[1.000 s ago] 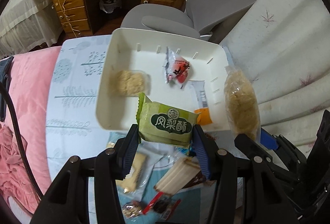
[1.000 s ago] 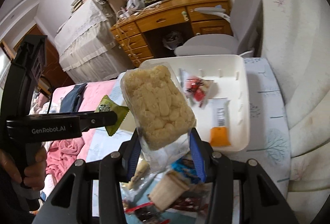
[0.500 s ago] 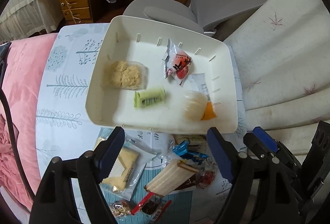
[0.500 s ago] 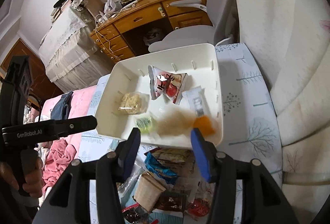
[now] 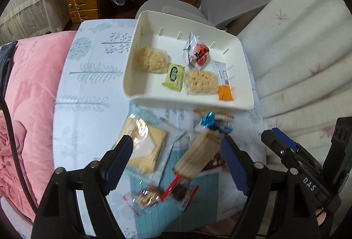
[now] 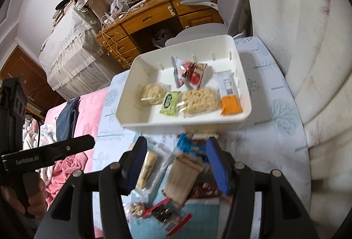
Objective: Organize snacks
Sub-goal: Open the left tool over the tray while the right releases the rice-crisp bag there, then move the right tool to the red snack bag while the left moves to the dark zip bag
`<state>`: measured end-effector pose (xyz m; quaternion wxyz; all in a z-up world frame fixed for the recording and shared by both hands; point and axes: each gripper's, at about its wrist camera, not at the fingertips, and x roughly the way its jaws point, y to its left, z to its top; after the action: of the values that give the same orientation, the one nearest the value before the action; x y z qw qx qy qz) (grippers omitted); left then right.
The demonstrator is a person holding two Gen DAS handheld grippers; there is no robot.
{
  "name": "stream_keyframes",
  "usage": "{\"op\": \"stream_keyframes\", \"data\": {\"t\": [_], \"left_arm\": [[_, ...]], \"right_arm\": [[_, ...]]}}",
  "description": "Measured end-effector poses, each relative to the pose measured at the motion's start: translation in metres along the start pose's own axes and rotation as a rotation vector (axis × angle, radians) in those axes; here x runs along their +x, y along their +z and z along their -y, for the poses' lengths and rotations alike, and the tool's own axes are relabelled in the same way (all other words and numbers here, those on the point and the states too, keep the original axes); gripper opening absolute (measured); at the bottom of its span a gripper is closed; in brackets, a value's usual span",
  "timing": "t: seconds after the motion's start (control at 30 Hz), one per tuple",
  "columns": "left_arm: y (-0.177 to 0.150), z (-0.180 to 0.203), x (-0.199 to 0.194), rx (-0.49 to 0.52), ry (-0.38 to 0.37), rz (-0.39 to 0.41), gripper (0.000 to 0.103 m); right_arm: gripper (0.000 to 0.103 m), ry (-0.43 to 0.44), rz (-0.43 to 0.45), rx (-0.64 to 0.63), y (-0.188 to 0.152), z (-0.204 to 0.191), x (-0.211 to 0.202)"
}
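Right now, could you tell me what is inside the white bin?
The bin holds two rice cakes, a green pack, a red-white pack and an orange-white pack. Nothing looks covered.

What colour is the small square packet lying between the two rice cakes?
Green, with a dark oval label; clearest in the left wrist view.

Motion is smearing the loose snack pile [image 5: 176,155] on the table [image 5: 88,107], so the wrapper print is staying unreadable. The white tray [image 6: 242,120] is covering the far ends of a blue packet [image 6: 189,146] in the right wrist view. The picture's lower edge is cutting off a red-edged wrapper [image 6: 176,223], and a hand [image 6: 13,199] is running off the left border.
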<state>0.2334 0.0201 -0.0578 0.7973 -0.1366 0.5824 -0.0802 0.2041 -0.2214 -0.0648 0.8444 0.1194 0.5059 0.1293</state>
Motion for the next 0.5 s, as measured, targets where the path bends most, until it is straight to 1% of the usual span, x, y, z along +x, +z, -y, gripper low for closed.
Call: {"op": "stream_keyframes", "data": {"t": [0.27, 0.33, 0.37, 0.4, 0.5], "left_arm": [[-0.058, -0.029, -0.031, 0.012, -0.003, -0.009, 0.081], [-0.072, -0.036, -0.034, 0.011, -0.002, -0.018, 0.081], [-0.080, -0.040, -0.035, 0.009, 0.001, -0.024, 0.081], [-0.087, -0.043, -0.035, 0.004, 0.004, -0.032, 0.081], [-0.104, -0.050, -0.036, -0.013, 0.010, -0.051, 0.081]], "right_arm": [[0.057, -0.022, 0.002, 0.031, -0.056, -0.029, -0.025], [0.059, -0.028, -0.010, 0.045, -0.071, -0.032, -0.028], [0.063, -0.032, -0.019, 0.052, -0.079, -0.032, -0.028], [0.066, -0.037, -0.028, 0.060, -0.087, -0.033, -0.029], [0.066, -0.046, -0.059, 0.085, -0.107, -0.031, -0.028]]}}
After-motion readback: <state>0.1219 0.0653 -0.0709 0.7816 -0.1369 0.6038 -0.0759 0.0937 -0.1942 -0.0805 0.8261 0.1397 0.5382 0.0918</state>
